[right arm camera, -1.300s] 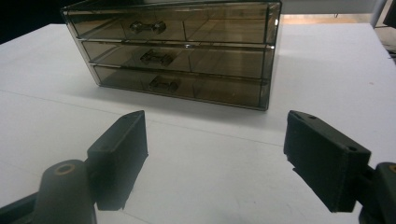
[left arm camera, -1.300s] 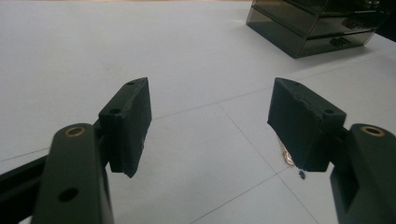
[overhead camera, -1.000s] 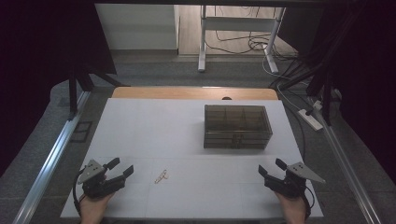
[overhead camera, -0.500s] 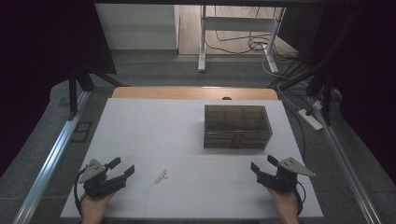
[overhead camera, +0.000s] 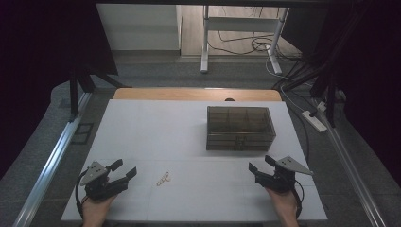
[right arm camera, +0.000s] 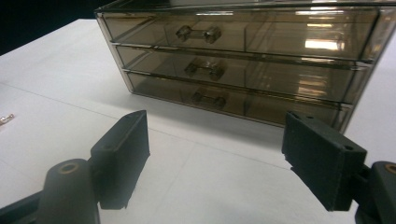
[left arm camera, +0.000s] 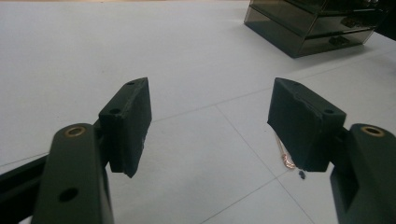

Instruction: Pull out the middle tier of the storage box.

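The small gold-coloured clip [overhead camera: 163,178] lies flat on the white table [overhead camera: 156,123], lower centre-left of the high view, apart from everything else; in the left gripper view it shows at lower right, partly hidden behind my right-hand jaw pad. The smoked drawer unit [overhead camera: 240,127] stands right of centre in the high view, and in the right gripper view its three drawers appear closed, each with a small handle; the lowest handle [right arm camera: 209,98] sits nearest the table. My left gripper [overhead camera: 124,170] rests at the lower left, jaws apart and empty, pointed roughly toward the clip. My right gripper [overhead camera: 261,165] sits at the lower right, jaws likewise spread wide and empty, facing the drawer fronts and near them but not touching. Risks, as I judge them: the clip is thin and flat, so closing on it from a shallow angle could skid it across the smooth surface rather than lift it. The drawer unit looks light and unanchored; a pull on a handle without bracing could drag the whole unit forward instead of opening the drawer. The handles are small, so a misaligned closure could slip off.
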The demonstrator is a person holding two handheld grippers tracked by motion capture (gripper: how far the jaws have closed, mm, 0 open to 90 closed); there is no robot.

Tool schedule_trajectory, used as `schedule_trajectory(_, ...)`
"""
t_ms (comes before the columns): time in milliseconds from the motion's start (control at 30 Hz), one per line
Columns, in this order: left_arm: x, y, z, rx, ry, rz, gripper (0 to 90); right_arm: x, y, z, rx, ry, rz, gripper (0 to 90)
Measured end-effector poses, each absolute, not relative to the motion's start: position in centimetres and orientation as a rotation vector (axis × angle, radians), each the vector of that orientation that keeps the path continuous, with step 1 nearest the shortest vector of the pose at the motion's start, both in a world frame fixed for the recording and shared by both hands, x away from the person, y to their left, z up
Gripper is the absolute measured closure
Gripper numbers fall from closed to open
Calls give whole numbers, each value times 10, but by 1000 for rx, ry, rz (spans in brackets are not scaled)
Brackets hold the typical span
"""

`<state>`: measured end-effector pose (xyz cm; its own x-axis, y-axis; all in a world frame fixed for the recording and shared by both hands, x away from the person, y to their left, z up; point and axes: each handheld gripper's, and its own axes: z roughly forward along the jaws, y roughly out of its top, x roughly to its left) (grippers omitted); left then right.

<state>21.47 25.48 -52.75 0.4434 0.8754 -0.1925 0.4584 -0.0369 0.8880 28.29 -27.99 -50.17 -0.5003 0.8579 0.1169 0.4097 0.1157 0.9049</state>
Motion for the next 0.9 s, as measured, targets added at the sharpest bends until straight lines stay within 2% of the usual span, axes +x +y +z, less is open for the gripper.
schedule_trajectory(467, 215, 254, -528, 1671, 1169, 513, 309, 294, -267, -498, 1272, 2057, 1353, 253)
schedule_trajectory(900, 214, 254, -528, 1680, 1151, 509, 310, 316, -259, -496, 1351, 2134, 1269, 414)
